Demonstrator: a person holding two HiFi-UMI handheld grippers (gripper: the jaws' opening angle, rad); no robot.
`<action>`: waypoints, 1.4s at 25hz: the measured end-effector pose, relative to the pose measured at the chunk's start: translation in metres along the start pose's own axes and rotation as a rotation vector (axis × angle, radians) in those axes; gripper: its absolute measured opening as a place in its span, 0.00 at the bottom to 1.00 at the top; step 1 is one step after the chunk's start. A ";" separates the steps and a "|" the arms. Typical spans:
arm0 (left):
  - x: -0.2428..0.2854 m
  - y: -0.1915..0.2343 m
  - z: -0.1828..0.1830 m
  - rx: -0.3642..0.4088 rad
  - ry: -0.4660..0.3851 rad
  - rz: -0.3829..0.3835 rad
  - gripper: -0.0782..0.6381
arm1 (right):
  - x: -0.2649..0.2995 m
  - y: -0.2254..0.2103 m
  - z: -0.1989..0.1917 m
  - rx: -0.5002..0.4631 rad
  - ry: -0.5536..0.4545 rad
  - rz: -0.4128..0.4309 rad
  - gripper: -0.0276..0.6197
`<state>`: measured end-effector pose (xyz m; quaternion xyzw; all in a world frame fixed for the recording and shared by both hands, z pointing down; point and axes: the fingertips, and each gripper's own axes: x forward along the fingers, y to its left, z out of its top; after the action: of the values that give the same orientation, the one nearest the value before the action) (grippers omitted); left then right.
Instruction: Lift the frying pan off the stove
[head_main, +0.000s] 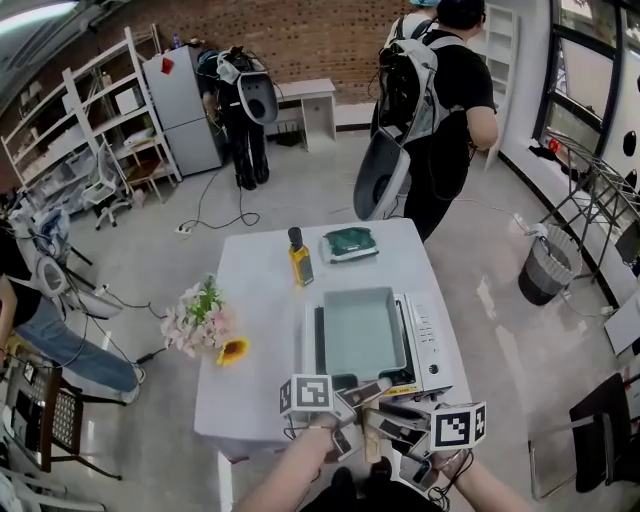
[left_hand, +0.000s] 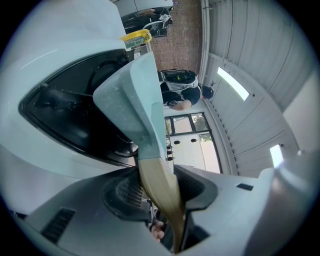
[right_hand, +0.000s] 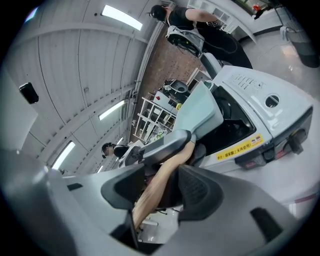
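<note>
The jaws of the left gripper are clamped on the pan's wooden handle, which fills the space between the two pads. The jaws of the right gripper stand apart around the same handle nearer its free end; the wood lies against one pad, with a dark gap showing beside the other. In the right gripper view one jaw of the left gripper crosses the handle farther up, close to where the wood meets the pan

The frying pan is square and pale teal, and the handle points back toward the person. It is over the black top of the white stove, whose control panel runs along the right side. In the left gripper view the pan's near wall rises above the dark glass, but no view shows whether its base touches the stove

The stove stands at the near right of a white counter. A bunch of flowers lies at the left edge of the counter, and a yellow bottle with a dark cap stands behind the stove, with a green packet just beside it. Beyond the counter a person with a backpack stands on the grey floor
</note>
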<state>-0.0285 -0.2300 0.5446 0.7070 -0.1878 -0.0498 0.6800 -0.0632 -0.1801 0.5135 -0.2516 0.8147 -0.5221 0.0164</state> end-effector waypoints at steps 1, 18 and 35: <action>0.000 0.000 0.000 -0.001 -0.001 -0.001 0.34 | 0.000 -0.001 0.000 -0.002 0.009 -0.003 0.36; 0.000 0.000 -0.001 -0.009 -0.004 0.003 0.34 | 0.018 -0.002 -0.012 0.074 0.118 0.062 0.33; 0.000 0.001 0.001 0.004 0.002 -0.013 0.34 | 0.021 -0.002 -0.014 0.101 0.120 0.080 0.30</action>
<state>-0.0290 -0.2308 0.5458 0.7097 -0.1826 -0.0532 0.6784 -0.0846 -0.1780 0.5270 -0.1858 0.7962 -0.5758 0.0011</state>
